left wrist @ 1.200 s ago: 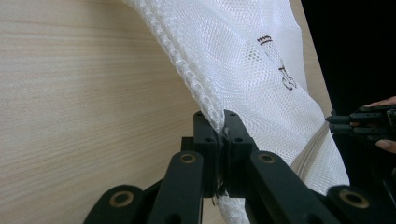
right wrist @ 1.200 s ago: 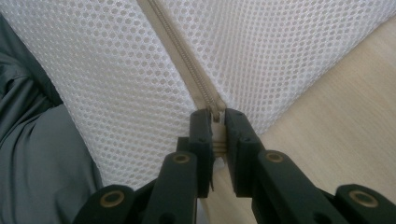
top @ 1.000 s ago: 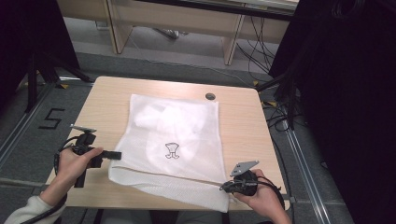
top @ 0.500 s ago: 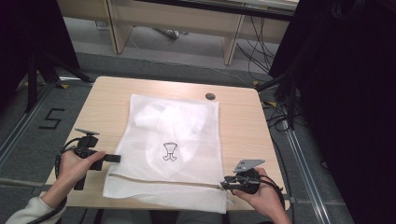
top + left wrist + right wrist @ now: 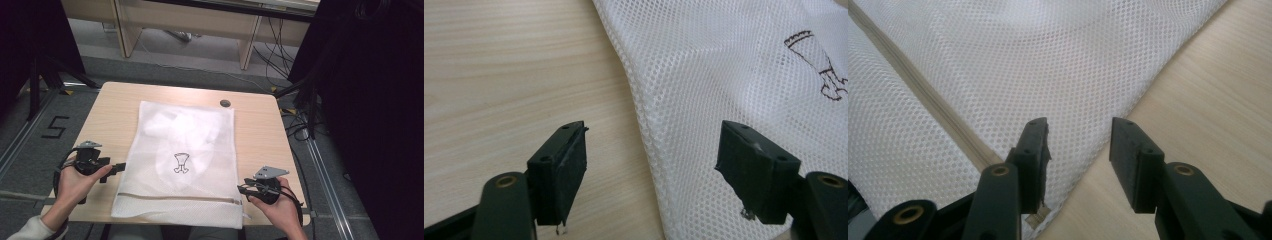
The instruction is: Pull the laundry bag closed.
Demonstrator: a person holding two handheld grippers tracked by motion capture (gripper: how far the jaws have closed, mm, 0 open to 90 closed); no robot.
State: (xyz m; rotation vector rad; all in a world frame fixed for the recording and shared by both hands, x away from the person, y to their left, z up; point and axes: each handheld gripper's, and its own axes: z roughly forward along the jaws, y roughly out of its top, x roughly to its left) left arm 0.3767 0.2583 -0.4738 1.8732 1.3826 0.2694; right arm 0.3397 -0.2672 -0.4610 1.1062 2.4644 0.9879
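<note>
- High view: my left gripper (image 5: 119, 167), jaws just opened and empty, sits near the table's (image 5: 260, 125) left edge.
- White mesh laundry bag (image 5: 185, 150) lies flat mid-table, small black emblem, zipper near the front edge.
- Right gripper (image 5: 243, 189), jaws just spread, holds nothing, beside the bag's front right corner.

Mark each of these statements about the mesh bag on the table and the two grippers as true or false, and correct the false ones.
1. The white mesh bag lies flat on the wooden table. True.
2. The left gripper is clamped on the bag's edge. False: its jaws have just been opening and stand apart, with the edge between them unpressed.
3. The bag bears a small dark printed mark. True.
4. The right gripper sits at the bag's far end, beside the round table hole. False: it is at the near corner, by the zip.
5. The right gripper's jaws are shut. False: they have just been opening and stand apart.
</note>
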